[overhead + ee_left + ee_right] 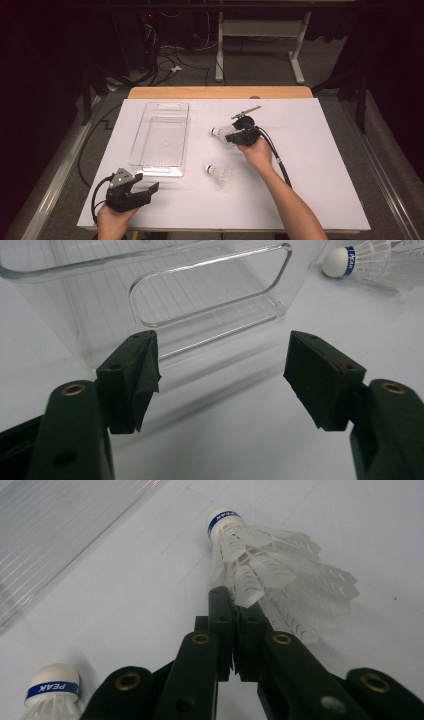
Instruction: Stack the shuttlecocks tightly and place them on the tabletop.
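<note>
Left gripper (145, 191), nearest, jaws wide w/ nothing between, waits by clear plastic bin (162, 134). Right gripper (239, 136), jaws nearly together, pinches the white feathered shuttlecock w/ blue band (260, 562) by its skirt edge, just over the white table sheet (310, 165). Thin hold: could slip or crush feathers. Second white shuttlecock (219, 173) lies near.

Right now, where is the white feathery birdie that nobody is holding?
In the high view, the loose white feather shuttlecock lies on the white table near the middle, right of the clear plastic bin and just nearer the person than the right tongs.
</note>
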